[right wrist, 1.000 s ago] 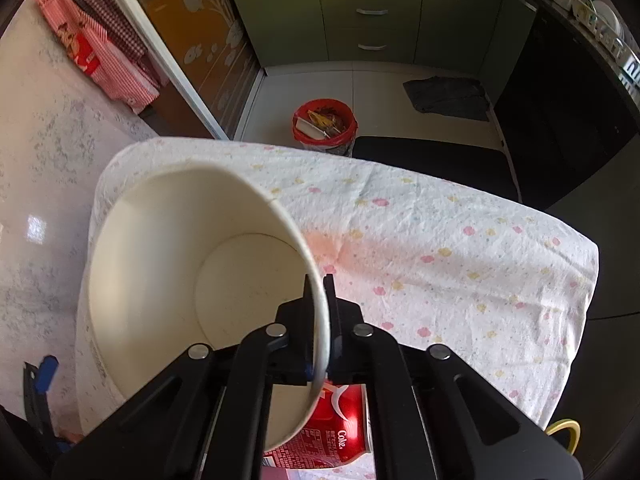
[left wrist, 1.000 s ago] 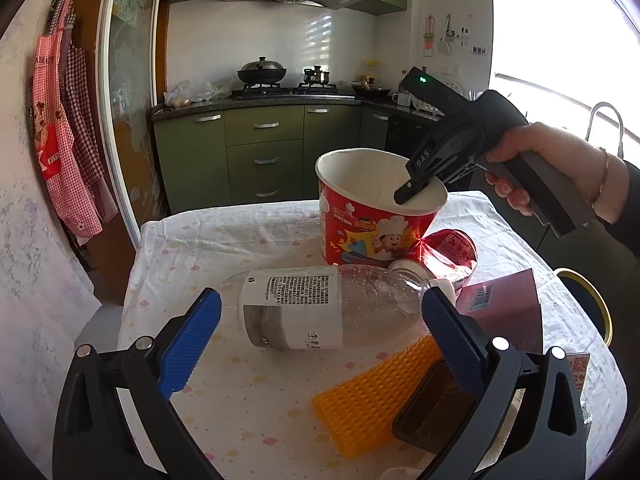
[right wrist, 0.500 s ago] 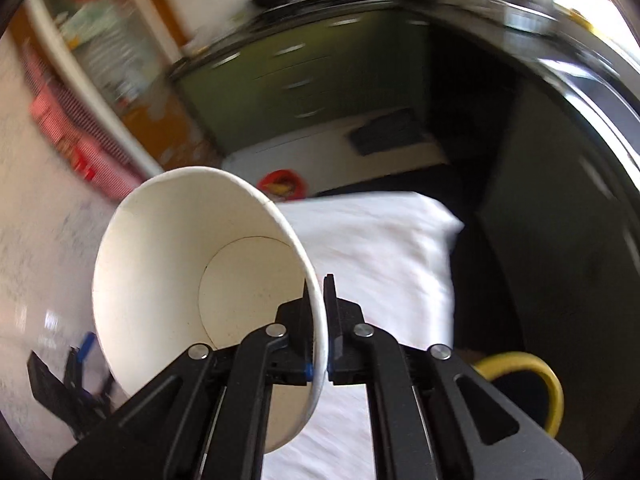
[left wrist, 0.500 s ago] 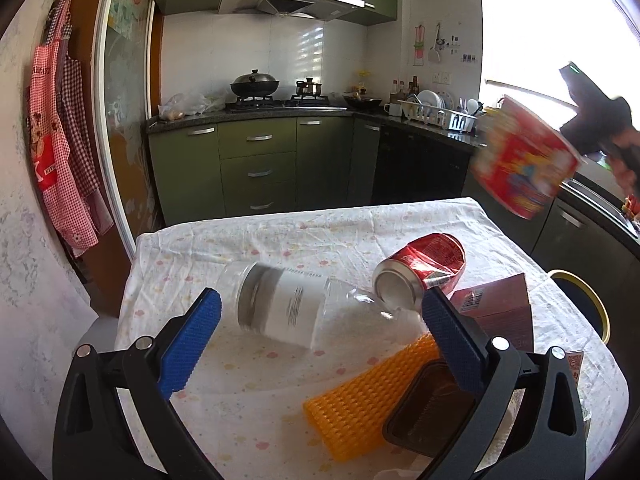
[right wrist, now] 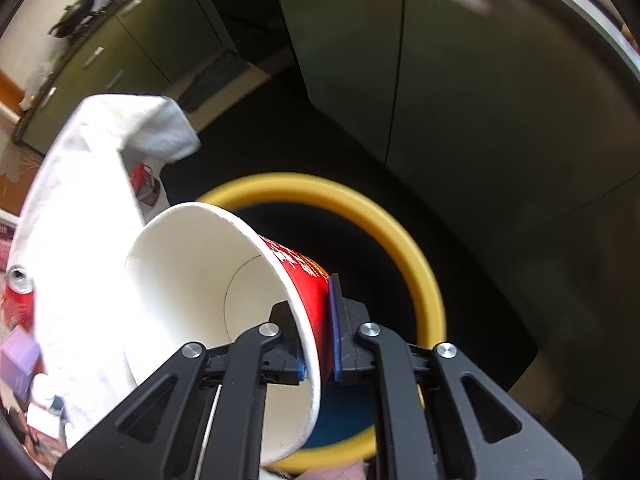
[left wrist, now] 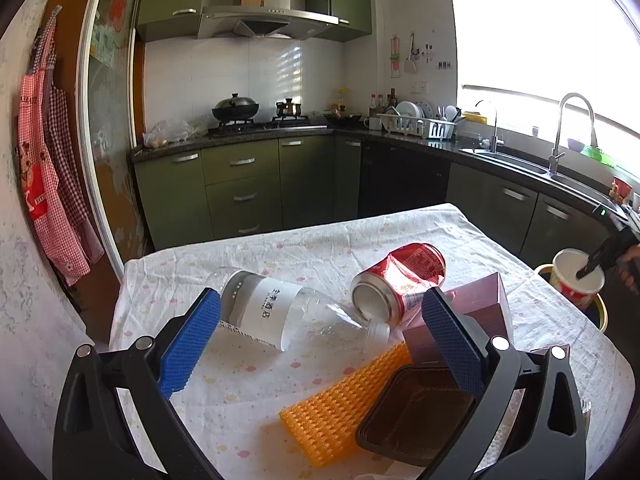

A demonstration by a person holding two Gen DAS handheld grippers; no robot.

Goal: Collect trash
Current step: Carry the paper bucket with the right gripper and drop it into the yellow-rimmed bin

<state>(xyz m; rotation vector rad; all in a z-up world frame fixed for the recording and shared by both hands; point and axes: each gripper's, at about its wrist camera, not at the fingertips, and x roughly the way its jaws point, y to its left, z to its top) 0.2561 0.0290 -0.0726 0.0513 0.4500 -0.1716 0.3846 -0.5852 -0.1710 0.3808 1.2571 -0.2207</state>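
My right gripper (right wrist: 318, 356) is shut on the rim of a red and white paper noodle cup (right wrist: 224, 280) and holds it over the yellow-rimmed bin (right wrist: 400, 240) beside the table. The cup (left wrist: 578, 278) and bin rim (left wrist: 600, 312) also show at the right edge of the left wrist view. My left gripper (left wrist: 320, 340) is open and empty above the table, near a clear plastic bottle (left wrist: 280, 312) lying on its side. A dented red can (left wrist: 404, 280), a purple box (left wrist: 480, 312), an orange mesh sleeve (left wrist: 344, 404) and a black plastic tray (left wrist: 412, 416) lie there too.
The table (left wrist: 240, 256) has a white flowered cloth. Green kitchen cabinets (left wrist: 240, 188) stand behind it, and a counter with a sink (left wrist: 516, 160) runs along the right. Red aprons (left wrist: 44, 184) hang on the left wall. The floor around the bin is dark.
My right gripper has carried the noodle cup off the table, to the right and down over the yellow-rimmed bin. The left gripper has stayed open over the bottle.
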